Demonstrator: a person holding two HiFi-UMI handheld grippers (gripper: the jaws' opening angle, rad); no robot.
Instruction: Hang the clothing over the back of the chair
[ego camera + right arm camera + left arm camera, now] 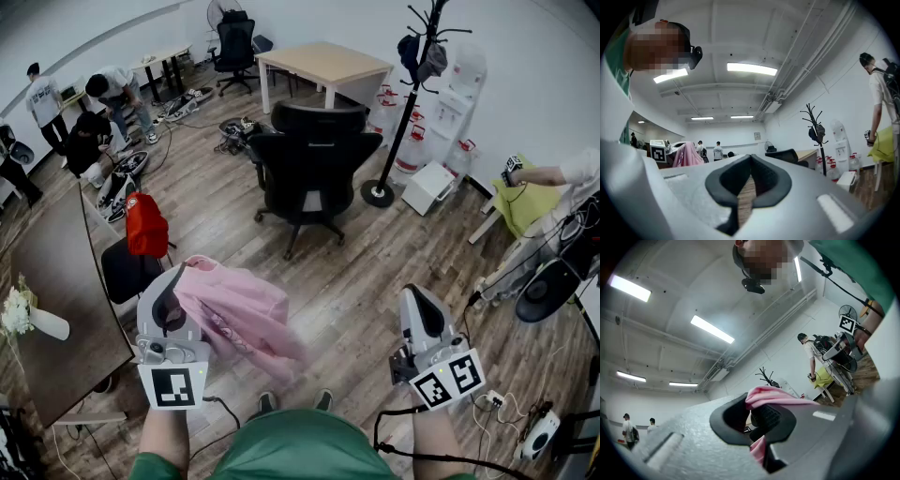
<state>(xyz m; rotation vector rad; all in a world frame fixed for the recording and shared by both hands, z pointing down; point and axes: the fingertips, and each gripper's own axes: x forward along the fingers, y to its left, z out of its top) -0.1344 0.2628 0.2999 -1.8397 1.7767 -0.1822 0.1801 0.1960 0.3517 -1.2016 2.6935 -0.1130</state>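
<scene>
A pink garment [239,317] hangs in a blurred bunch from my left gripper [172,283] at the lower left of the head view. In the left gripper view the jaws of that gripper [752,412] are shut on a fold of the pink cloth [774,397]. The black office chair [309,159] stands on the wood floor well ahead of both grippers, its back towards me. My right gripper [415,296] is at the lower right, apart from the garment. In its own view its jaws [750,161] meet at the tips with nothing between them. The garment [687,154] shows far left there.
A coat stand [412,103] and water bottles [412,141] stand right of the chair, with a wooden table [323,64] behind. A dark table [56,291] and a red bag [145,225] are at the left. People [103,103] work at the back left.
</scene>
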